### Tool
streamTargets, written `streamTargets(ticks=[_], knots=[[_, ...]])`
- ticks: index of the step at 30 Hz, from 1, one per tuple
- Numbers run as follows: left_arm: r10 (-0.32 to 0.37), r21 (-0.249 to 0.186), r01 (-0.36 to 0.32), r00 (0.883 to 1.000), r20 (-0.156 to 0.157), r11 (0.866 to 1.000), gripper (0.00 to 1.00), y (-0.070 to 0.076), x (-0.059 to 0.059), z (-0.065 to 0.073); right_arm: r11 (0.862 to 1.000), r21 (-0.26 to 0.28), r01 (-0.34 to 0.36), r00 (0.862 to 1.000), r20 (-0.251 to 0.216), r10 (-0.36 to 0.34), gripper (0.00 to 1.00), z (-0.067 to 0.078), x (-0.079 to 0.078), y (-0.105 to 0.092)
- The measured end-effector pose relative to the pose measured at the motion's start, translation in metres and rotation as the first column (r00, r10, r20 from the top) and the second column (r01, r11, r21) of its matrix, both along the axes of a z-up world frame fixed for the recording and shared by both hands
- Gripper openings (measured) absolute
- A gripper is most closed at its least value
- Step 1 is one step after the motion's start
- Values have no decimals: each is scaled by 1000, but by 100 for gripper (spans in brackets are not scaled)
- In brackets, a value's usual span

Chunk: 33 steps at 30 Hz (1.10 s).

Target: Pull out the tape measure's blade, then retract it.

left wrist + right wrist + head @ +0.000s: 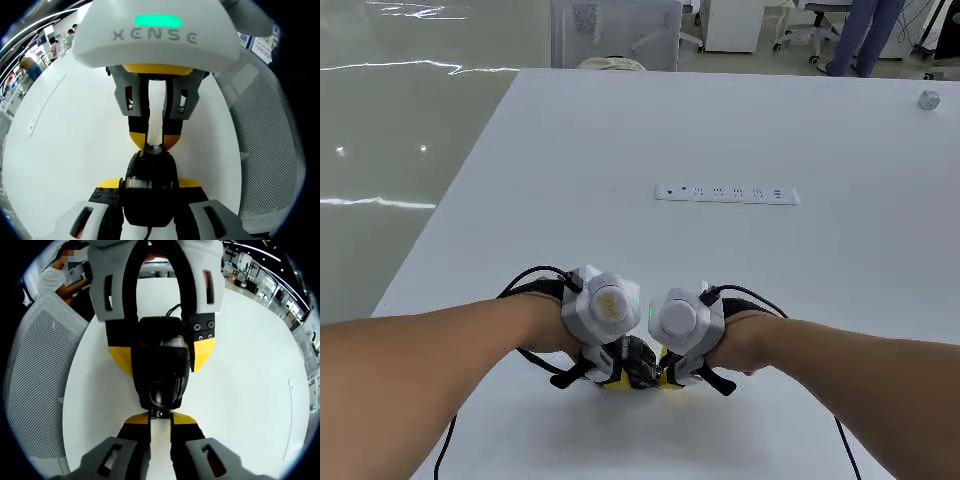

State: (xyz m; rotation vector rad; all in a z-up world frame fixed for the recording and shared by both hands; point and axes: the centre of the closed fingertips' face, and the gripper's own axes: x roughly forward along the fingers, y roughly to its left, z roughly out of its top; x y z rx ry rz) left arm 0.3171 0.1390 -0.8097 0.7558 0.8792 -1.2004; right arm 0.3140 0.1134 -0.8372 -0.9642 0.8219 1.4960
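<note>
Two grippers nose to nose over the table (pixel 740 130): left gripper (pixel 150 182) clamps the tape measure (pixel 150 167), right gripper (pixel 160 419) pinches its blade tip (pixel 160 413).

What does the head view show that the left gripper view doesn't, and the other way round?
Head view: the person's bare arms and a white power strip farther up the table. Left gripper view: a mesh chair back, plus a close look at the left claw shut around the black tape measure while the right claw pinches its front end. Both: the white table, the two claws nose to nose, and the tape measure between them.
</note>
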Motion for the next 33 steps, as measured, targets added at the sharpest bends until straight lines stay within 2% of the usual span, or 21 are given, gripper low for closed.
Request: streamTargets(ticks=[14, 33], knots=[[10, 4, -10, 1000, -7, 1000, 35, 1, 1, 0, 1000, -22, 23, 1000, -15, -23, 13, 0, 3, -18], [14, 5, -14, 1000, -5, 1000, 35, 1, 0, 0, 999, -40, 26, 1000, -10, -27, 13, 1, 4, -28]])
